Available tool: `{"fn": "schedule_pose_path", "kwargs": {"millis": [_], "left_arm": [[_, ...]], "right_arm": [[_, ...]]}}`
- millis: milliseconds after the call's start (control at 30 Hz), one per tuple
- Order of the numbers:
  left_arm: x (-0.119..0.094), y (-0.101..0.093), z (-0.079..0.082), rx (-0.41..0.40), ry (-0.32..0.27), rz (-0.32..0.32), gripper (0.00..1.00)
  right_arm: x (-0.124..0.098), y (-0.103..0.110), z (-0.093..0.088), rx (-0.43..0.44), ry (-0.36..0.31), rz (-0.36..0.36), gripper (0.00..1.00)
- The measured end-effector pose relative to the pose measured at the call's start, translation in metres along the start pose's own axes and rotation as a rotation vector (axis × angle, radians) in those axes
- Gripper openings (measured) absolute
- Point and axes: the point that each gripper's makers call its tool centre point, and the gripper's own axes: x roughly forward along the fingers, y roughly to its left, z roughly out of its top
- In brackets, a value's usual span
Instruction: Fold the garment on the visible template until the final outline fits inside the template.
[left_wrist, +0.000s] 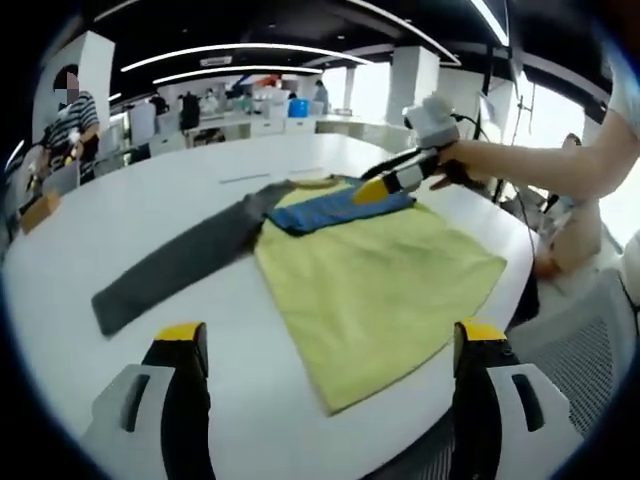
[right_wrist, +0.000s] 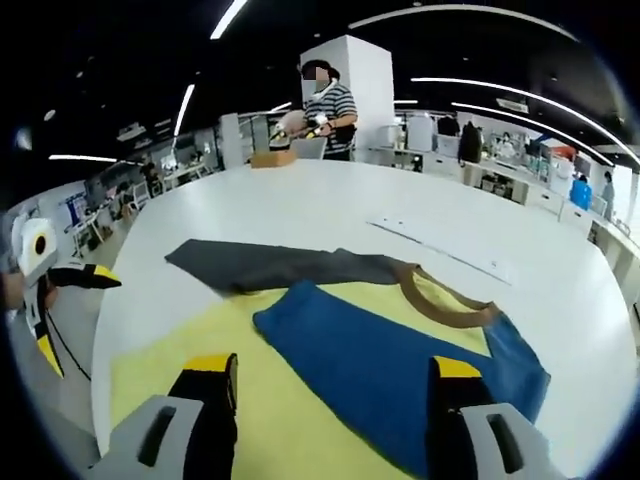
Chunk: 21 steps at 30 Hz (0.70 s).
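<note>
A long-sleeved shirt lies flat on the white table (left_wrist: 300, 150). Its yellow body (left_wrist: 380, 290) faces me, the grey sleeve (left_wrist: 190, 260) stretches out to the left, and the blue sleeve (left_wrist: 330, 210) is folded across the chest below the brown collar (right_wrist: 440, 300). My left gripper (left_wrist: 330, 332) is open, hovering over the near hem with nothing in it. My right gripper (right_wrist: 335, 368) stands open just above the blue sleeve (right_wrist: 400, 380). It reaches in from the right (left_wrist: 375, 190) at the shoulder. The left gripper (right_wrist: 75, 315) appears at the far left edge.
A thin tape line (right_wrist: 440, 250) runs on the table beyond the collar. A person (right_wrist: 325, 110) stands at the far end beside a cardboard box (right_wrist: 270, 157). The table edge curves close to the shirt's hem (left_wrist: 470, 330). Office desks fill the background.
</note>
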Motion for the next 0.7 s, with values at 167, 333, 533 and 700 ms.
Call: {"fn": "schedule_pose_path", "kwargs": {"millis": [167,333,533,700], "left_arm": [[0.001,0.0,0.002,0.019,0.006,0.002,0.99],[0.0,0.0,0.002,0.023,0.008,0.004,0.99],[-0.001,0.001,0.001,0.015,0.004,0.013,0.99],[-0.002,0.002,0.002,0.01,0.001,0.015,0.99]], "right_arm": [[-0.015,-0.014,-0.011,0.003,0.008,-0.036,0.75],[-0.031,-0.029,-0.023,0.002,0.002,-0.072,0.67],[-0.047,-0.052,-0.042,0.008,0.032,-0.139,0.59],[-0.06,-0.068,-0.056,0.017,0.062,-0.182,0.5]]}}
